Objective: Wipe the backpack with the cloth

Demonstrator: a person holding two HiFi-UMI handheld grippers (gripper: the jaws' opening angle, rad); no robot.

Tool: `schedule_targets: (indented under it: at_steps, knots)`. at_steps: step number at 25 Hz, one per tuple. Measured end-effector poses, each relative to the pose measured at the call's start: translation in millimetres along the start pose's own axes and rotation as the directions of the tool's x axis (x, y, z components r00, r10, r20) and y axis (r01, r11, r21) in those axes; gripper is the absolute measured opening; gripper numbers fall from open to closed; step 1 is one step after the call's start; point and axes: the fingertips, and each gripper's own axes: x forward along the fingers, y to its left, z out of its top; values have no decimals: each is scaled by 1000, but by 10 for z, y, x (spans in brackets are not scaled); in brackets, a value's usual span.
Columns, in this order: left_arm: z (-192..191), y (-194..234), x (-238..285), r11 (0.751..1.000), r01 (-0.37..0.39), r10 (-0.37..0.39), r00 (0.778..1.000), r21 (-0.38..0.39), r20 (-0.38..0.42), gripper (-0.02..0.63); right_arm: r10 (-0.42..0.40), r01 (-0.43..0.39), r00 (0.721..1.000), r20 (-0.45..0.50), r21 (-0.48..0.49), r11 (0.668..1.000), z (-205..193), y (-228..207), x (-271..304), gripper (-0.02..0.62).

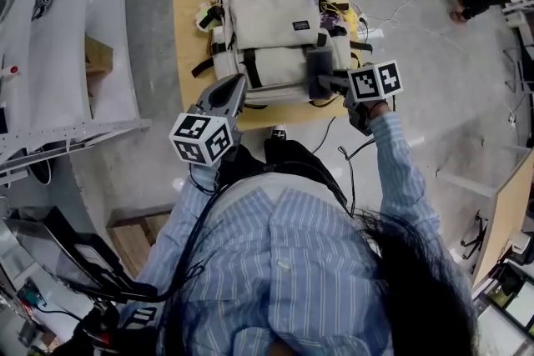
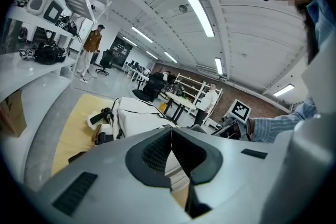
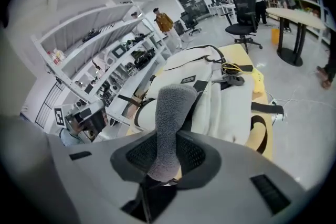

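A beige backpack (image 1: pixel 275 21) lies flat on a small yellow table (image 1: pixel 188 12); it also shows in the left gripper view as the backpack (image 2: pixel 137 112) and in the right gripper view as the backpack (image 3: pixel 220 94). My right gripper (image 1: pixel 324 81) is over the backpack's lower right corner, shut on a folded grey cloth (image 1: pixel 318 67). In its own view the cloth (image 3: pixel 170 118) stands up between the jaws of the right gripper (image 3: pixel 165 152). My left gripper (image 1: pixel 236 87) hovers at the table's near edge by the backpack's lower left. This left gripper (image 2: pixel 171 135) is shut with nothing in it.
White shelving (image 1: pixel 58 37) with a cardboard box (image 1: pixel 98 54) runs along the left. Small items and a yellow cable (image 1: pixel 335 12) lie beside the backpack. Cables (image 1: pixel 417 0) trail on the floor to the right, near a person's feet (image 1: pixel 471 0). A wooden crate (image 1: pixel 133 238) sits by my left side.
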Motion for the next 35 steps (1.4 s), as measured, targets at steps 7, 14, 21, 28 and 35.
schedule_targets:
  at_steps: [7,14,21,28,35]
  knots:
    - [49,24,92,1000,-21,21,1000,-7,13,5,-30,30,999,-11,21,999,40,-298,-324,94]
    - [94,241,-29,998,-54,55,998,-21,24,5,-12,12,1000,5,-25,1000,292,-37,-254,94]
    - [149,439,-234,998,-68,68,997,-13,24,5,158,-155,987,14,-133,979,862,952,495,94]
    - [129,552,-381,997,-76,77,997,-15,14,5,243,-256,965,-102,-134,957,938,1528,1324,94]
    - [126,630,-407,996,-82,83,996,-24,15,5,262,-267,954,-148,-13,964,725,1323,1525,94]
